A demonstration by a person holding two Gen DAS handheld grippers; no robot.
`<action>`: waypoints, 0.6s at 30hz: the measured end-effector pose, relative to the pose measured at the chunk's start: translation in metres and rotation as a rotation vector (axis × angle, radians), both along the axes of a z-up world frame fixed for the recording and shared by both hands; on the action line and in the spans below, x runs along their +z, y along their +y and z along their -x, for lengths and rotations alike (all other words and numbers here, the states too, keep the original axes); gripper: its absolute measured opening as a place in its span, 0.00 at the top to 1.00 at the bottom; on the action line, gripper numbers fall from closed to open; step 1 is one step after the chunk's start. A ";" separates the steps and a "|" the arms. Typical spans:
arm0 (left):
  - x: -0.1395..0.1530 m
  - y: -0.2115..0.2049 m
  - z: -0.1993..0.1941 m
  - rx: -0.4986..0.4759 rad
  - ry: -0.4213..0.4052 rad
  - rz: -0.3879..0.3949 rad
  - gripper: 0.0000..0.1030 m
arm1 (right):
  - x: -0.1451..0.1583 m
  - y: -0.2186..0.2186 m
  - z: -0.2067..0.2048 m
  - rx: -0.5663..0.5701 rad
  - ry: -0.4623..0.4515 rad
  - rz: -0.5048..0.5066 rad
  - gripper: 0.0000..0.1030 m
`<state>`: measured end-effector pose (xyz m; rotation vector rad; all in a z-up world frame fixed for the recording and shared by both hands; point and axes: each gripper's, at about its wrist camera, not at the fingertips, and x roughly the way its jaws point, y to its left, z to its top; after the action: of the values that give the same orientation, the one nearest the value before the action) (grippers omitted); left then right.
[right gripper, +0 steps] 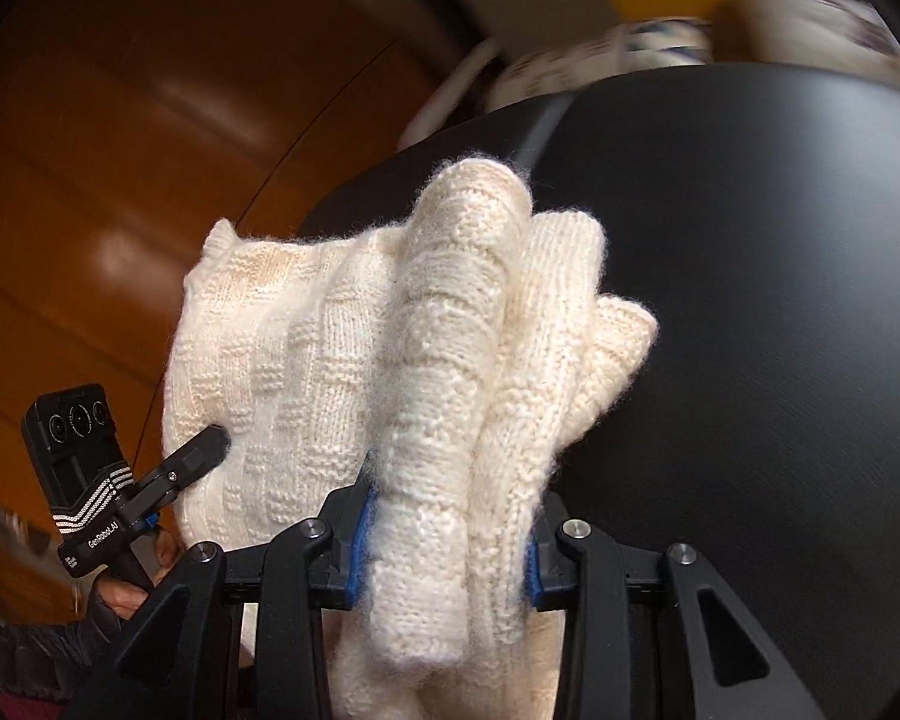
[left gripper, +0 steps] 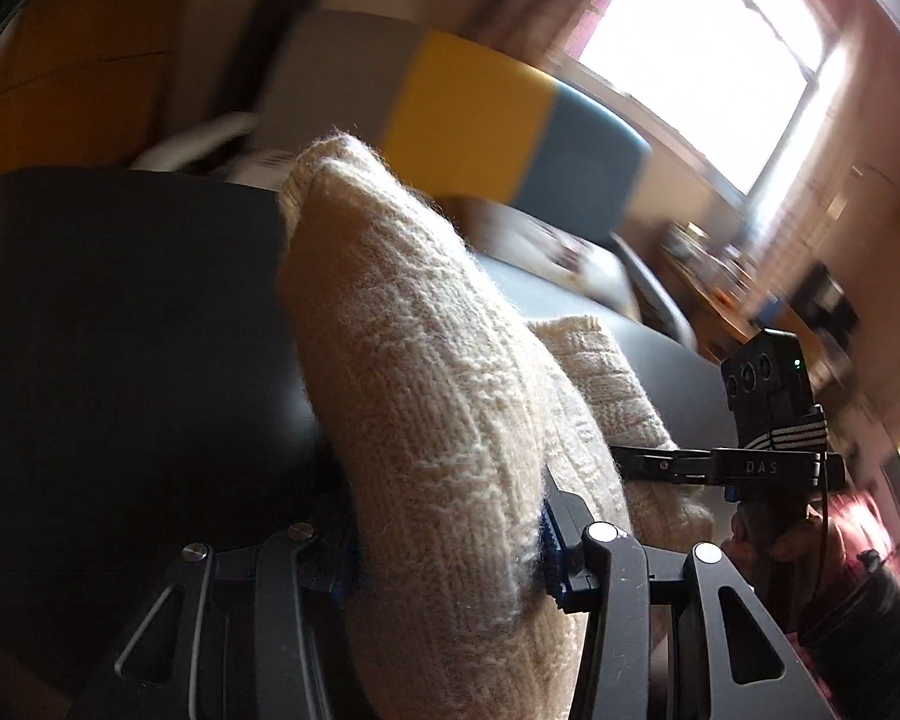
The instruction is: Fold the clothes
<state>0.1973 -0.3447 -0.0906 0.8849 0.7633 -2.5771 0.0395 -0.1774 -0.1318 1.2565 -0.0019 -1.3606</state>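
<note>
Gripping one cream knitted garment [right gripper: 426,372] from two sides, the left gripper [left gripper: 450,552] and right gripper [right gripper: 444,528] each have their jaws closed on a bunched fold, holding it just above a black round table [right gripper: 750,300]. Blurred patterned cloth [right gripper: 630,42] lies beyond the table's far edge, beside a grey, yellow and blue sofa [left gripper: 480,120], under a bright window [left gripper: 702,60] with orange-brown wood panelling [right gripper: 150,150] behind.

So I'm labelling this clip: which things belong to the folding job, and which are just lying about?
Job:
cream knit garment
left tool
right tool
black table

Lying about:
yellow and blue cushion
patterned fabric
</note>
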 end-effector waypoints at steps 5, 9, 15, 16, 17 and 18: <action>-0.002 -0.060 -0.049 0.179 -0.011 0.004 0.54 | 0.005 -0.090 -0.034 0.130 0.024 -0.022 0.65; -0.011 -0.103 -0.083 0.303 -0.025 -0.014 0.54 | 0.009 -0.163 -0.061 0.234 0.044 -0.039 0.65; -0.033 -0.164 -0.121 0.469 -0.060 -0.091 0.52 | 0.003 -0.235 -0.079 0.318 0.098 -0.106 0.65; -0.040 -0.173 -0.124 0.487 -0.071 -0.118 0.52 | 0.001 -0.243 -0.080 0.325 0.110 -0.120 0.64; -0.046 -0.181 -0.127 0.505 -0.082 -0.146 0.49 | -0.001 -0.252 -0.081 0.332 0.121 -0.135 0.62; -0.050 -0.187 -0.130 0.511 -0.082 -0.167 0.46 | -0.003 -0.261 -0.081 0.340 0.133 -0.150 0.61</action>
<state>0.3270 -0.5315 -0.1406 0.7203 1.0372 -2.0415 0.1209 -0.4380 -0.1351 1.2229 0.3958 -1.1597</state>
